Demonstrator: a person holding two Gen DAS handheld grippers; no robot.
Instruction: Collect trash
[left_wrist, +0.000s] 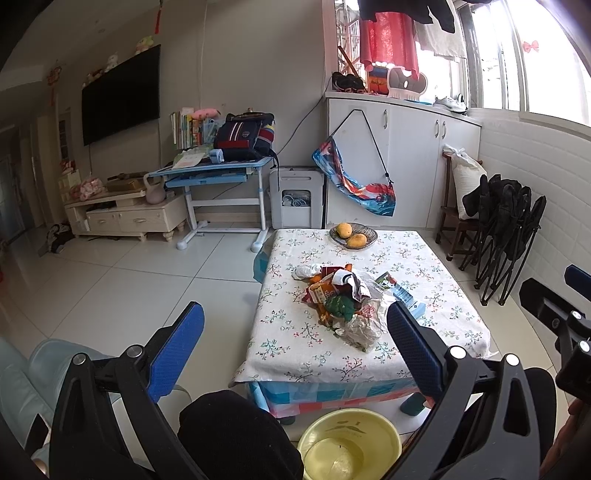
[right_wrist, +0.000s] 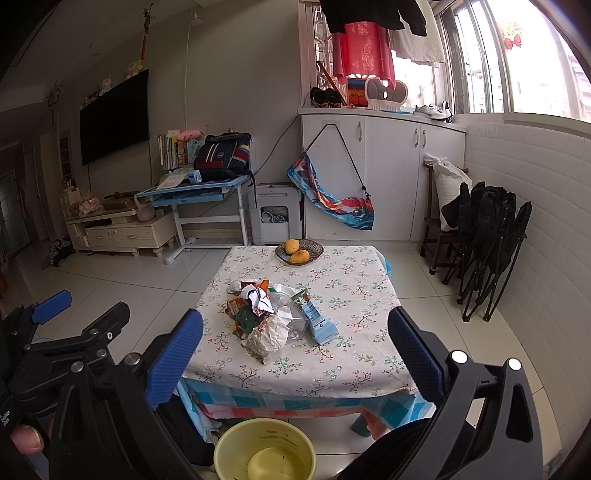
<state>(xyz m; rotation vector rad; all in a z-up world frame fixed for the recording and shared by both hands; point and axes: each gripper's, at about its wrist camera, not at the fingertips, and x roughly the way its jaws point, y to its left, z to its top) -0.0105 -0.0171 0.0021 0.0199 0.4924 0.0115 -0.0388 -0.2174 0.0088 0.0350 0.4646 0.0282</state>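
A pile of trash (left_wrist: 343, 302) lies on a low table with a floral cloth (left_wrist: 436, 273): crumpled wrappers, paper and a blue carton (left_wrist: 404, 295). The pile also shows in the right wrist view (right_wrist: 266, 314), with the blue carton (right_wrist: 317, 317) at its right. A yellow bin (left_wrist: 349, 443) stands on the floor in front of the table, also in the right wrist view (right_wrist: 266, 450). My left gripper (left_wrist: 295, 354) is open and empty, held back from the table. My right gripper (right_wrist: 295, 354) is open and empty, also short of the table.
A dish with two mangoes (left_wrist: 352, 234) sits at the table's far edge. Folded black chairs (left_wrist: 506, 229) lean against the right wall. A blue desk (left_wrist: 218, 173) and TV cabinet (left_wrist: 125, 214) stand at the back left. White cupboards (left_wrist: 399, 155) are behind the table.
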